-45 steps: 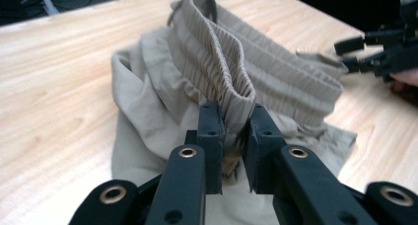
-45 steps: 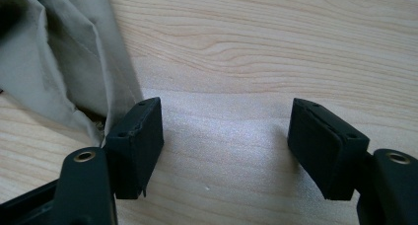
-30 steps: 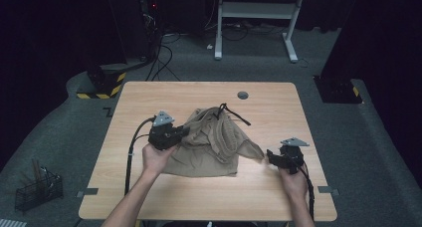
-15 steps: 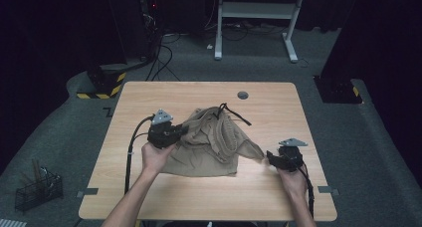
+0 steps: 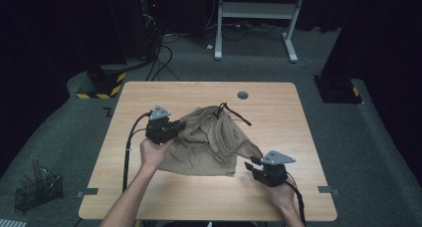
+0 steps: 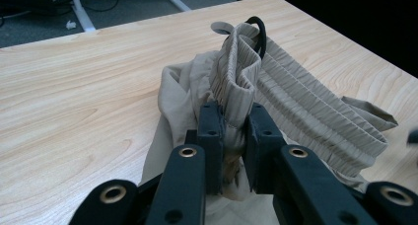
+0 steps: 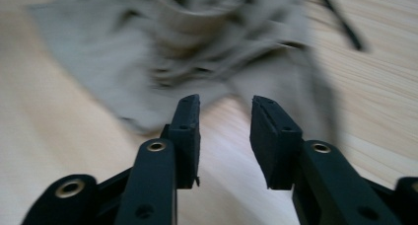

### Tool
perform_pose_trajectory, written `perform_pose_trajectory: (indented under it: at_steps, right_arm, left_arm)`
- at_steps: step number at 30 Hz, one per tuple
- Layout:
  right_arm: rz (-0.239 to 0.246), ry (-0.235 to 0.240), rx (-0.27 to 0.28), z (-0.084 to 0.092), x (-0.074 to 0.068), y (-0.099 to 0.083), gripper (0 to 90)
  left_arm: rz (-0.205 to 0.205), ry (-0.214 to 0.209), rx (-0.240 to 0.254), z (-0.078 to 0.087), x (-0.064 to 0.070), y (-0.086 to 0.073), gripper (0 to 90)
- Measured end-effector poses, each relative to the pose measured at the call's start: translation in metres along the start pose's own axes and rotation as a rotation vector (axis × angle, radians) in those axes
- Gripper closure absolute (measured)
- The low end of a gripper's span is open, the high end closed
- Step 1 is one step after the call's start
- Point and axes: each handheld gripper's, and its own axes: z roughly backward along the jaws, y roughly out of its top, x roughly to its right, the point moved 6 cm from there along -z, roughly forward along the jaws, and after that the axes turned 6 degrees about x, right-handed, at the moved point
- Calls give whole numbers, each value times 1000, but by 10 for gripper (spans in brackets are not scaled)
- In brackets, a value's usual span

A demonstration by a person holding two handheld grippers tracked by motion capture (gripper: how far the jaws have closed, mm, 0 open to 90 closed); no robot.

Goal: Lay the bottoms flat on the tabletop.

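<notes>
On the left of the wooden table point(image 5: 149, 192), the left gripper point(image 5: 175, 125) stayed where it had been a second before, its jaws clamped on the ribbed waistband point(image 6: 235, 82) of the beige garment point(image 5: 209, 145). In the left gripper view the two pads pressed a bunched fold of that elastic band between them, the fold standing up above the jaws with a black drawstring point(image 6: 260, 32) looped at its top. The garment itself lay crumpled at the middle of the table, much as in the earlier pictures, with the drawstring trailing off its far edge toward a small round grommet point(image 5: 243, 95) in the tabletop.

On the right, the right gripper point(image 5: 251, 165) had changed most. A second earlier it sat farther out toward the table's right edge; it had since come in toward the garment's near right corner. Its jaws had just been closing, yet in the right gripper view they stood apart over bare wood, nothing between them, the blurred cloth lying just beyond the tips.
</notes>
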Motion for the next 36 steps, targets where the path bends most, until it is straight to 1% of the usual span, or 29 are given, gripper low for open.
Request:
perform_pose_trajectory:
  at_steps: [1, 2, 4, 5, 8, 9, 10, 11, 13, 15, 17, 18, 19, 20, 22, 26, 28, 30, 31, 33, 36]
  right_arm:
    - [20, 59, -6, -10, -13, 2, 684]
    - [20, 59, -6, -10, -13, 2, 684]
    - [38, 99, -15, -21, -24, 4, 694]
    - [50, 133, -24, -33, -34, 4, 697]
    - [56, 153, -35, -45, -41, 4, 714]
    - [56, 153, -35, -45, -41, 4, 714]
    - [64, 170, -34, -53, -47, 5, 733]
    - [71, 176, -36, -56, -49, 6, 740]
    - [79, 180, -37, -59, -51, 6, 747]
    - [99, 179, -41, -66, -55, 8, 757]
    - [105, 180, -48, -72, -57, 10, 764]
    - [123, 172, -60, -77, -58, 12, 774]
    - [123, 172, -60, -77, -58, 12, 774]
    - [134, 171, -66, -80, -58, 12, 781]
    - [140, 168, -89, -85, -57, 11, 795]
    - [136, 165, -108, -89, -55, 10, 804]
    - [149, 159, -129, -89, -56, 9, 812]
    - [157, 160, -126, -88, -57, 9, 819]
    - [147, 164, -130, -87, -57, 8, 826]
    - [147, 167, -128, -86, -58, 7, 829]
    - [155, 178, -130, -81, -60, 4, 837]
  left_arm:
    - [-1, 1, -1, 0, 0, 0, 791]
    - [-1, 1, -1, 0, 0, 0, 791]
    - [-5, 2, 0, 1, 1, 1, 791]
    - [-8, 2, -1, 1, 1, 1, 791]
    - [-10, 2, -3, 1, 1, 0, 791]
    - [-10, 2, -3, 1, 1, 0, 791]
    - [-11, 3, -3, 1, 0, 1, 791]
    - [-9, 4, -1, 1, 0, 1, 791]
    - [-9, 5, -1, 0, 0, 1, 791]
    - [-8, 5, 0, 0, -1, 1, 791]
    - [-7, 8, 0, 0, -2, 1, 791]
    - [-6, 9, 0, 0, -2, 1, 791]
    - [-7, 11, 1, 0, -3, 1, 791]
    - [-6, 11, 1, 0, -4, 1, 791]
    - [-6, 14, 4, 0, -5, 1, 790]
    - [-3, 21, 14, 0, -8, 2, 790]
    - [1, 27, 17, 0, -10, 2, 790]
    - [1, 37, 18, 0, -12, 3, 791]
    - [6, 48, 21, 1, -15, 3, 791]
    - [9, 53, 21, 1, -17, 3, 791]
    - [18, 80, 25, 2, -25, 3, 790]
